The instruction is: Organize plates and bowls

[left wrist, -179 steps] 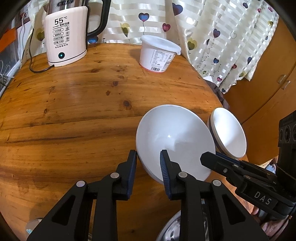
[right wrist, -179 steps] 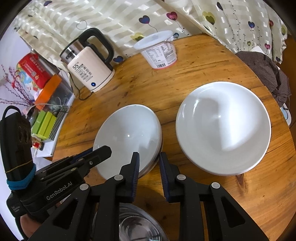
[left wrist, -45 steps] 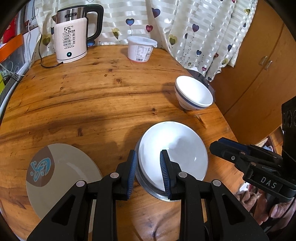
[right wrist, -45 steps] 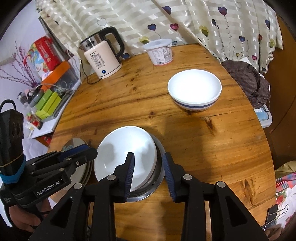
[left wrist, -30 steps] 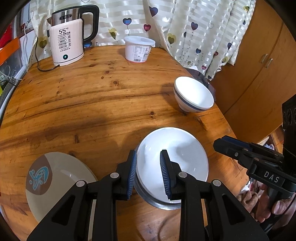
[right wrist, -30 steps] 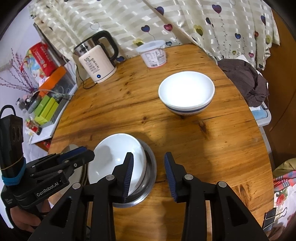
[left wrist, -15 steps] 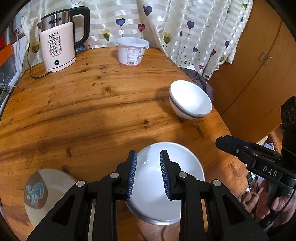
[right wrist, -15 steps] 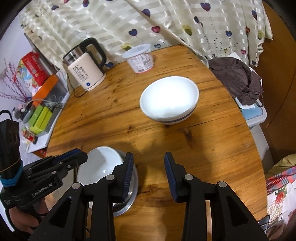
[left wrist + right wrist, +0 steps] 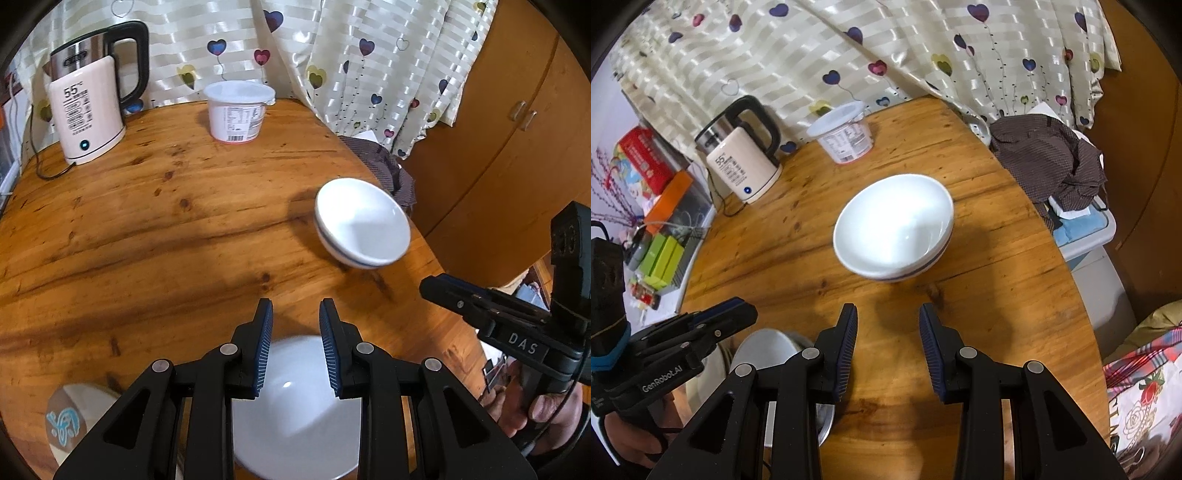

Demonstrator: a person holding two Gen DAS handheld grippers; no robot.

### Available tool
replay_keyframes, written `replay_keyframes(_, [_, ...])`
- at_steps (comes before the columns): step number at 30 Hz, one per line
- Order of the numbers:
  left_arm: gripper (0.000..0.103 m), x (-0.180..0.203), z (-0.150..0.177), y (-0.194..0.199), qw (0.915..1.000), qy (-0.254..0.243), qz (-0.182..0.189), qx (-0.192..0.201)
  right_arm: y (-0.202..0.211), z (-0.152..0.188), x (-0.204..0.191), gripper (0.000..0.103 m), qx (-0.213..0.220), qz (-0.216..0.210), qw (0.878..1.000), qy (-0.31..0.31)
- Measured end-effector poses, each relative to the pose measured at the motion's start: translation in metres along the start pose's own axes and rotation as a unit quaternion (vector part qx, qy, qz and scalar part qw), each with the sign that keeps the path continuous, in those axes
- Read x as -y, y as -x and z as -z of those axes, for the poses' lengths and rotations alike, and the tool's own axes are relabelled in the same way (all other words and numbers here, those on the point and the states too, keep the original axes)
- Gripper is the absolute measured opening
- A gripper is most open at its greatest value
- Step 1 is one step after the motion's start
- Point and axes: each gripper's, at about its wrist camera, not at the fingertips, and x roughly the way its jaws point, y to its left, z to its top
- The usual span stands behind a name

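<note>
While round and glossy, white bowl point(image 9: 894, 229) sits on grained wood table point(image 9: 997, 295).

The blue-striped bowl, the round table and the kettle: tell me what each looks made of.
Blue-striped bowl: probably glazed ceramic, being glossy white with soft reflections and a thin painted band.
Round table: wood with a glossy varnish, showing grain, knots and sheen.
Kettle: seemingly a brushed-metal upper body behind a cream plastic panel with printed text, and a black handle that is likely plastic.

home dining nook — kettle point(image 9: 86, 110), curtains point(image 9: 332, 55)
</note>
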Motion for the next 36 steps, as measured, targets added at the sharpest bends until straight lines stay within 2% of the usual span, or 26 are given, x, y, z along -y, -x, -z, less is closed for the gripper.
replay_keyframes(21, [0.027,0.015,-0.054,-0.043,0.9989,-0.008,0.039,-0.023,-0.025,-0.038,0.023,0.034,0.005,0.003,1.0,-0.018])
replay_keyframes(36, [0.027,0.009,-0.067,-0.076,0.9961,0.026,0.07,-0.048,-0.047,-0.048,0.036,0.034,-0.007,0.005,0.999,-0.036])
